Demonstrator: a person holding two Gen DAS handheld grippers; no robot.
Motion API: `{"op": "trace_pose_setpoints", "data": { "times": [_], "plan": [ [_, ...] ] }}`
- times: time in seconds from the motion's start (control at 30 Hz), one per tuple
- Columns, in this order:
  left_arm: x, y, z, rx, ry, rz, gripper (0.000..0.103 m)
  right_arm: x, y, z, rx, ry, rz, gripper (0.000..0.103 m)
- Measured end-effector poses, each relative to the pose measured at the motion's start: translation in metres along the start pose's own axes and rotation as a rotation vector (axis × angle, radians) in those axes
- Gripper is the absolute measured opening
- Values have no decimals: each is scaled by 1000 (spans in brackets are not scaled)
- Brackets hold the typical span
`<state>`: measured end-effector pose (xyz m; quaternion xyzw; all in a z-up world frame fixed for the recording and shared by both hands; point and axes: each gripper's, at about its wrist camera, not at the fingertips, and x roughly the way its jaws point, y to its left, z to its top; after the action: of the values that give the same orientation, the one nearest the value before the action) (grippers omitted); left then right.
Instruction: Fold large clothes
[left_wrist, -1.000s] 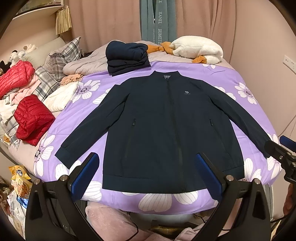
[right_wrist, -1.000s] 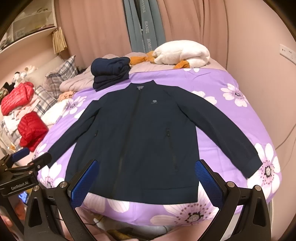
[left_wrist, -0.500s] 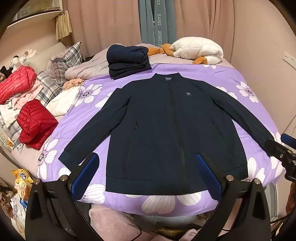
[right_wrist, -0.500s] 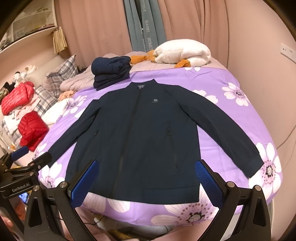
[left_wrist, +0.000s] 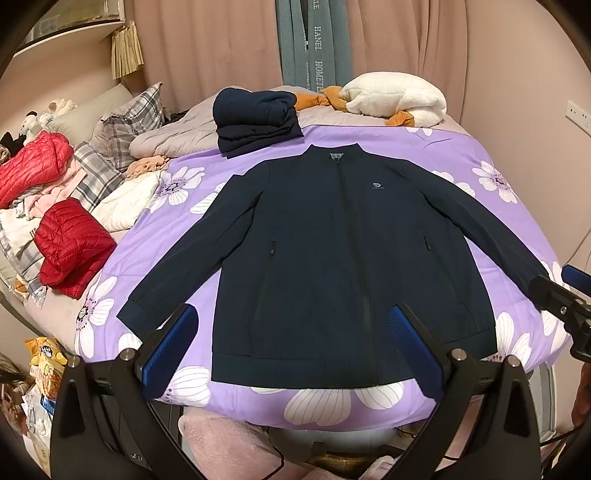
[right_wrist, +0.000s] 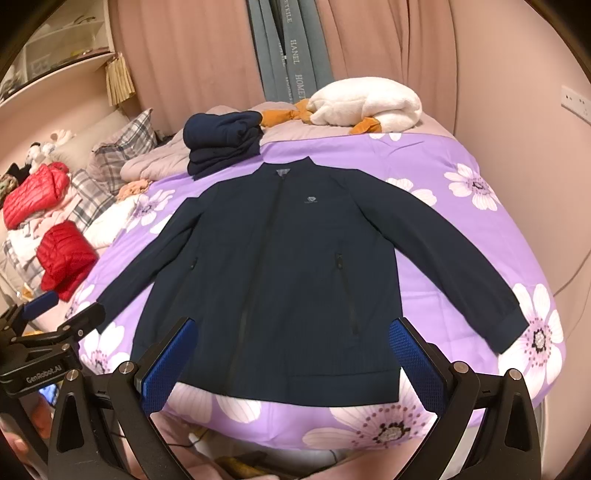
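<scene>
A dark navy zip jacket (left_wrist: 332, 258) (right_wrist: 288, 266) lies flat and face up on the purple flowered bedspread (left_wrist: 491, 177) (right_wrist: 443, 229), sleeves spread to both sides, hem toward me. My left gripper (left_wrist: 293, 343) hangs open above the hem at the bed's near edge, nothing between its blue pads. Open as well, my right gripper (right_wrist: 293, 350) hovers over the hem with nothing held. Each gripper shows in the other's view: the right one (left_wrist: 561, 295) by the jacket's right cuff, the left one (right_wrist: 44, 332) by the left cuff.
A folded navy garment (left_wrist: 255, 122) sits beyond the collar. A white fleece bundle (left_wrist: 399, 98) lies at the far right. Red puffer jackets (left_wrist: 70, 243), plaid pillows (left_wrist: 129, 125) and loose clothes pile on the left. Curtains (left_wrist: 388, 40) and walls close the back and right.
Both grippers have drawn back and risen a little, so the jacket sits slightly lower and farther in each view. The jacket itself has not moved.
</scene>
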<state>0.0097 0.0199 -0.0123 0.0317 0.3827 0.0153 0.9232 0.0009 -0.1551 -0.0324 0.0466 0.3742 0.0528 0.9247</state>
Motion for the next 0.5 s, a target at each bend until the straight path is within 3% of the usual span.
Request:
{"op": "trace_pose_setpoints", "data": {
  "times": [0.5],
  "plan": [
    [1,0,0,3,3,2,103,0,0,0,0,0,0,102]
  ]
}}
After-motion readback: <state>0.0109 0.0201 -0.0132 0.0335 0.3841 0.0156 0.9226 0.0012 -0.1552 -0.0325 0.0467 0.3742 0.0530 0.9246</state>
